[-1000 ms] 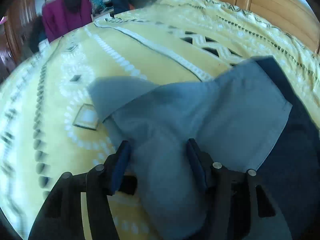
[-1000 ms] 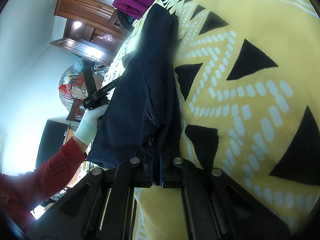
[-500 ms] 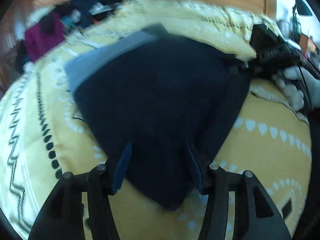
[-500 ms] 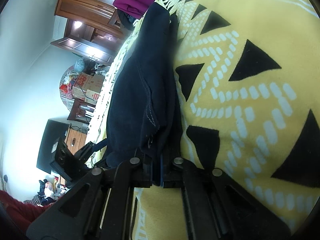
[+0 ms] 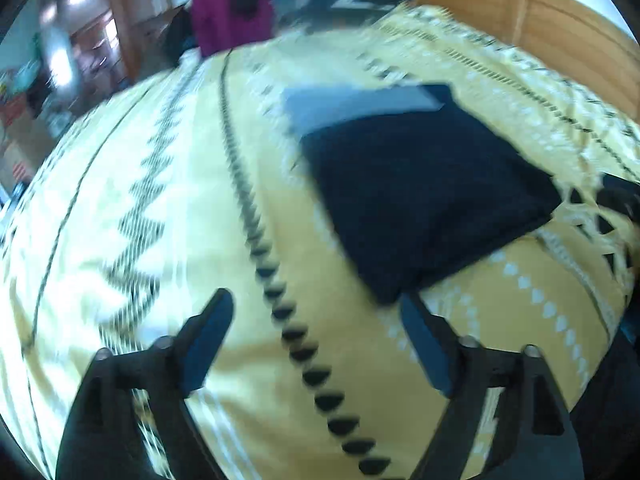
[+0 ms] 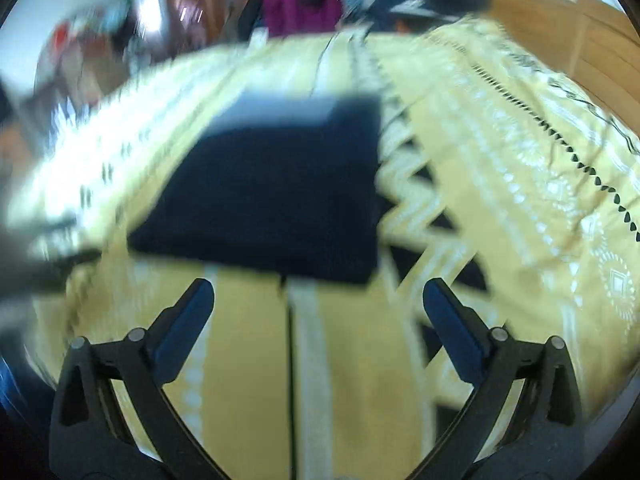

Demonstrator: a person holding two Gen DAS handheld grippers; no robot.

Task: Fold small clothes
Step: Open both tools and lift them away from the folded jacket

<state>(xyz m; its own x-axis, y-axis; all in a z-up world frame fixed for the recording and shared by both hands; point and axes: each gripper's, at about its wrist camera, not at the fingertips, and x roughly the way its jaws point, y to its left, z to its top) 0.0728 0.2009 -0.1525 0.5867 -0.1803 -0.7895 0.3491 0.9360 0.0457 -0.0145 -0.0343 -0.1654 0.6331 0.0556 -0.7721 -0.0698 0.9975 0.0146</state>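
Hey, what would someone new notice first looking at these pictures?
A dark navy folded garment lies flat mid-frame on a yellow patterned bedspread, with a lighter blue-grey strip along its far edge. Both the left gripper and the right gripper hang open and empty just short of it. A magenta garment sits beyond the bed.

Folded garment (image 5: 420, 196): dark navy cloth, matt, with a paler grey-blue cloth layer at its far edge. Bedspread (image 5: 160, 184): yellow woven cloth, soft matt finish, printed with white and black patterns; headboard (image 5: 560, 24) behind is orange-brown wood with a slight sheen. Left gripper (image 5: 316, 340) and right gripper (image 6: 318, 316): black matt plastic arms, small metal-looking rivets, blue pads on the fingers (image 6: 184, 328).
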